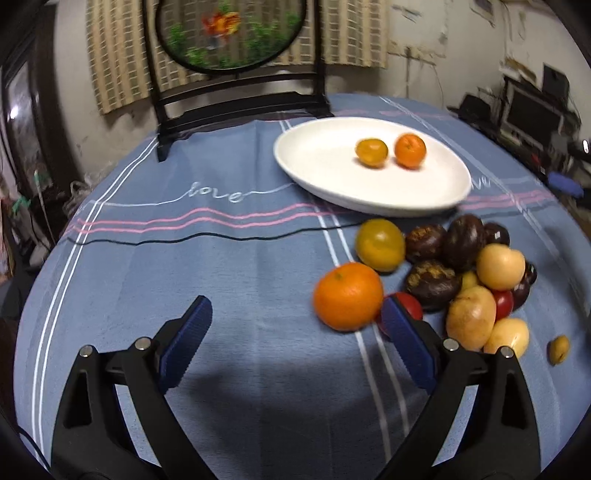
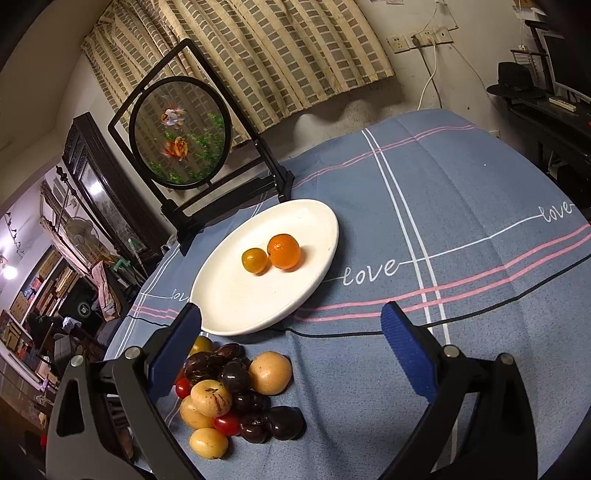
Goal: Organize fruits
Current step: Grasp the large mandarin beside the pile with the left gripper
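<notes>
A white oval plate on the blue tablecloth holds an orange tangerine and a yellow-green one. In front of it lies a pile of fruit: a large orange tangerine, a yellow-green tangerine, dark chestnut-like fruits, pale yellow fruits and red cherry tomatoes. My left gripper is open and empty, just left of the large tangerine. My right gripper is open and empty, above the pile's right side.
A black-framed round goldfish screen stands at the table's back edge behind the plate. A thin black cable runs across the cloth. A small brown fruit lies apart at the right.
</notes>
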Motion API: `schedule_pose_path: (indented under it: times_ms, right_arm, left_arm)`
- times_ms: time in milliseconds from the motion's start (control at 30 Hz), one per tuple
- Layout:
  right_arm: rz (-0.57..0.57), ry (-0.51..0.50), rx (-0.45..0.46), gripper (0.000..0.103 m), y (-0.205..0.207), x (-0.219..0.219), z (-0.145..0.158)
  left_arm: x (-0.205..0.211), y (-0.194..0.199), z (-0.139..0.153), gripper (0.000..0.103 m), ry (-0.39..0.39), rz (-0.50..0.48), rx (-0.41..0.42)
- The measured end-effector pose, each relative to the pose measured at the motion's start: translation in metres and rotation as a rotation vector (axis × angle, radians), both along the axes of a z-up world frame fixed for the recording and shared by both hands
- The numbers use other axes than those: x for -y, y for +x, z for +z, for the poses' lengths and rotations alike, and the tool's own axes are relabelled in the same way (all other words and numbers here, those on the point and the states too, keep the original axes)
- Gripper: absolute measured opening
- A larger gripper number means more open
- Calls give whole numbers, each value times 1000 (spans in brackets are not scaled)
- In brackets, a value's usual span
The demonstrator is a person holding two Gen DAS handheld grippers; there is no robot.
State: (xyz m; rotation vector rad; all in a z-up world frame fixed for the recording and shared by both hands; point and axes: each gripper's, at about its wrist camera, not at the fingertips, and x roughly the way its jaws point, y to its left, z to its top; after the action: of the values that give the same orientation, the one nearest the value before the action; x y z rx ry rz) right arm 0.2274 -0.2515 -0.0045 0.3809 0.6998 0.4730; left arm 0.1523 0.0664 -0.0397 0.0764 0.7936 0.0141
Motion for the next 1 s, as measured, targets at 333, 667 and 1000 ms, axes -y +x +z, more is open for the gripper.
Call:
schedule_pose_path:
  times_ms: [333, 667, 1000]
  right_arm:
    - [-9, -1, -4, 98, 0, 2, -1]
    - [19, -3, 5, 98, -3, -5, 0]
    - [29, -19, -4, 98, -2, -10, -3]
  left_arm:
    - [-25, 0, 11, 96, 38, 168, 64]
    - [-23, 8, 1, 93, 8, 108, 9]
    - [-43, 49, -8, 72, -83, 124, -22]
